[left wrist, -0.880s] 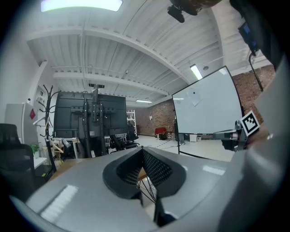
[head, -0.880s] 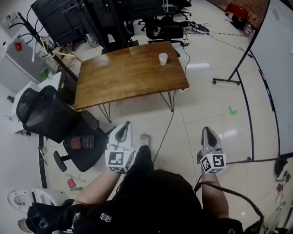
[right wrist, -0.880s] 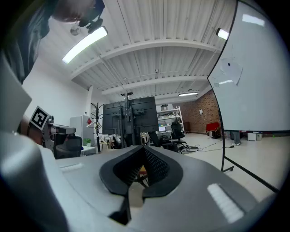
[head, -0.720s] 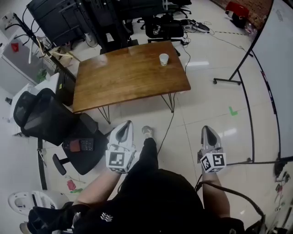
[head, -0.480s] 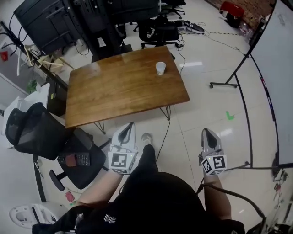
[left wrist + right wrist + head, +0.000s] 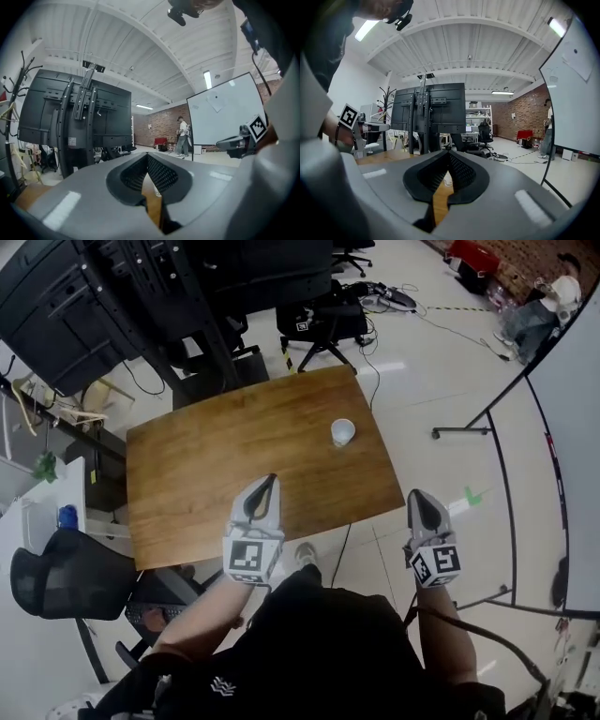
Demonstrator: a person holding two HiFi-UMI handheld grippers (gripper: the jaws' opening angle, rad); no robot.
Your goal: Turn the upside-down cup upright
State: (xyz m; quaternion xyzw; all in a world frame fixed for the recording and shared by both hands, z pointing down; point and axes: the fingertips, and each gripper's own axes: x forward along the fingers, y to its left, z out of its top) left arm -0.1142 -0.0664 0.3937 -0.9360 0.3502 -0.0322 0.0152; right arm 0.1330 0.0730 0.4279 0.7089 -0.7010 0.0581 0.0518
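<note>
A small white cup (image 6: 343,432) stands on the wooden table (image 6: 206,474), toward its right side; it is too small to tell which end is up. My left gripper (image 6: 269,482) hovers over the table's near part, left of and short of the cup, jaws shut and empty. My right gripper (image 6: 418,496) hangs off the table's right front corner, above the floor, also shut with nothing in it. In the left gripper view the gripper (image 6: 147,155) has its pads meeting over a strip of table wood. The right gripper view shows the same for the other gripper (image 6: 449,153).
Black screens on stands (image 6: 141,287) rise behind the table. A black office chair (image 6: 66,582) sits at the near left. A whiteboard on a stand (image 6: 572,418) stands at the right. A person (image 6: 548,301) sits far right. A cable (image 6: 342,540) runs under the table.
The view and both grippers have come forward to the table. The left gripper now hangs over the tabletop and the cup is much nearer. Both grippers stay shut.
</note>
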